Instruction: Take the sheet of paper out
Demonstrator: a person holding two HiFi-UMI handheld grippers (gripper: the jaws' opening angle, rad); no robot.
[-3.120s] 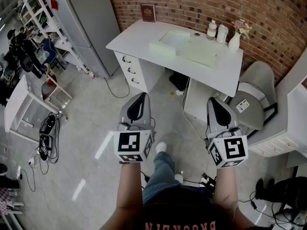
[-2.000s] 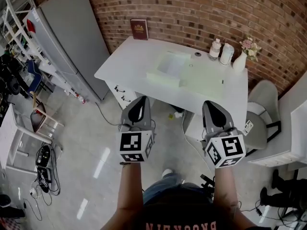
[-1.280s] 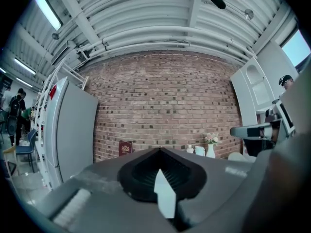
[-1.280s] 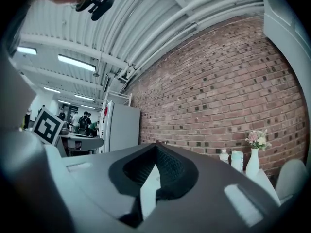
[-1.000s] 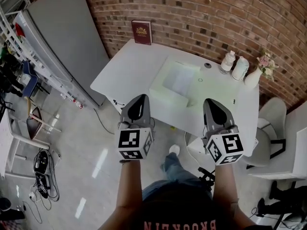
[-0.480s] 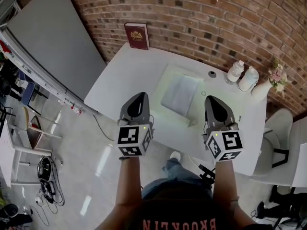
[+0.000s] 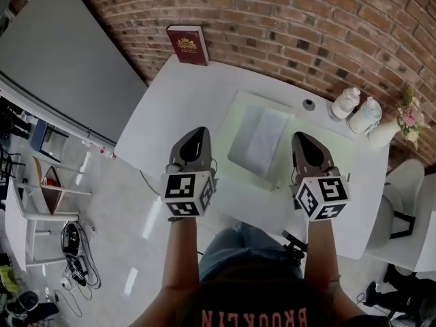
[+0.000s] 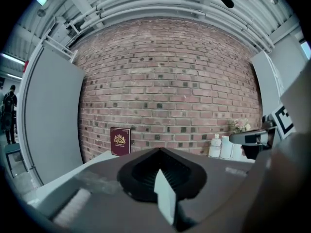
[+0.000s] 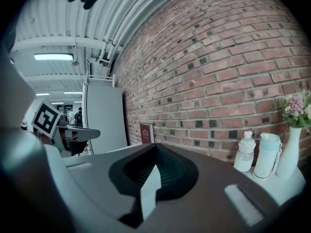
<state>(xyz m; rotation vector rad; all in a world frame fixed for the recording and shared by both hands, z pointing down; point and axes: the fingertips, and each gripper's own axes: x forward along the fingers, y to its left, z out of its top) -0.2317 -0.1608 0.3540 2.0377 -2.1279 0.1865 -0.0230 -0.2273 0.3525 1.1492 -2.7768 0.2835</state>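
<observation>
Seen from above, a grey cabinet [image 7: 61, 60] runs out of frame at left. A red book [image 7: 187, 44] stands against the brick wall [image 7: 286, 19] at the back of the white counter [image 7: 170, 107]. The left gripper [image 7: 197, 132] hangs over the counter's near side, jaws pressed together with nothing between them. In its own view its body blocks the counter top, and the paper cannot be seen there. The sheet of paper [image 7: 262, 142] lies in a pale green tray [image 7: 253, 101] on the counter, between the two grippers and held by neither. The right gripper [image 7: 300, 137], just beside the tray, is likewise closed tight and empty. Two white bottles [image 7: 345, 103] and a vase of flowers [image 7: 387, 129] stand at far right, where a chair [image 7: 402, 203] is cut off by the edge.
</observation>
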